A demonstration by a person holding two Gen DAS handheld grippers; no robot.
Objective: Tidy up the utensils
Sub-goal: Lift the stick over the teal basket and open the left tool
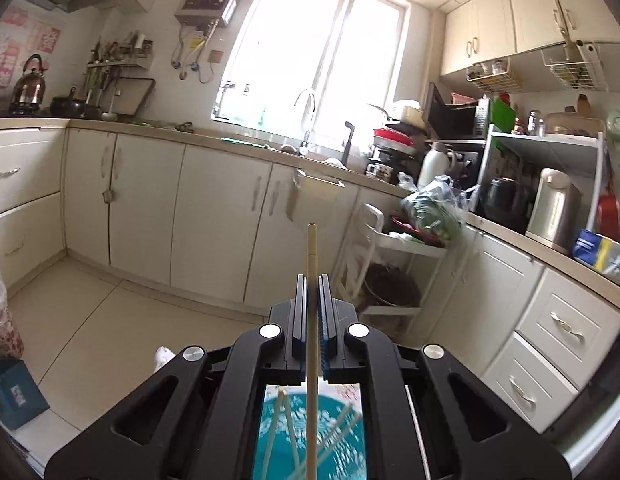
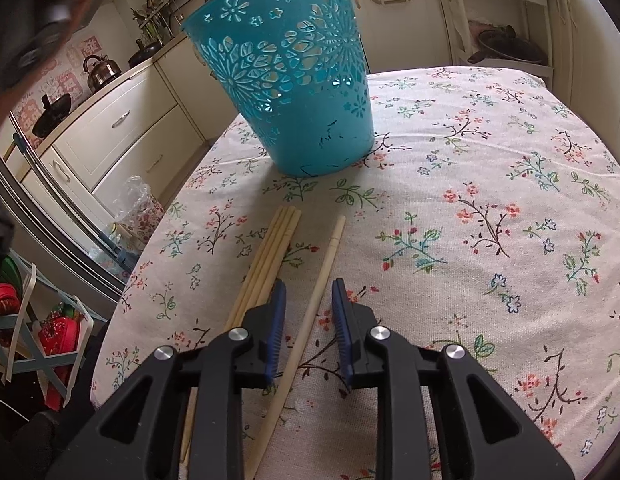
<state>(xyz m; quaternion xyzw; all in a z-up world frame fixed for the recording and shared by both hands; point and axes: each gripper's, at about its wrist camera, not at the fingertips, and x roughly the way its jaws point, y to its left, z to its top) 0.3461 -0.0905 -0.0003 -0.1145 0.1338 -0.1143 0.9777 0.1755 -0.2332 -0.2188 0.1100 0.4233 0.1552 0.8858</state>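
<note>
Table (image 2: 490,168) with a flowered cloth fills the right wrist view, kitchen cabinets behind it. Teal cut-out bucket (image 2: 293,92) stands upright near the far left part of the cloth. In the left wrist view the same bucket (image 1: 269,440) shows below the gripper body, blurred, with several chopsticks leaning inside.

Right gripper (image 2: 308,300) points down at the cloth, jaws apart. A single chopstick (image 2: 322,280) lies flat on the cloth and runs between the jaws; pads do not press on it. A bundle of chopsticks (image 2: 269,256) lies just left of it, partly under the left finger, tips toward the bucket.

Left gripper (image 1: 312,292) is raised above the bucket, aimed at the cabinets, clamped on one upright chopstick (image 1: 311,252), whose top sticks out above the pads.
</note>
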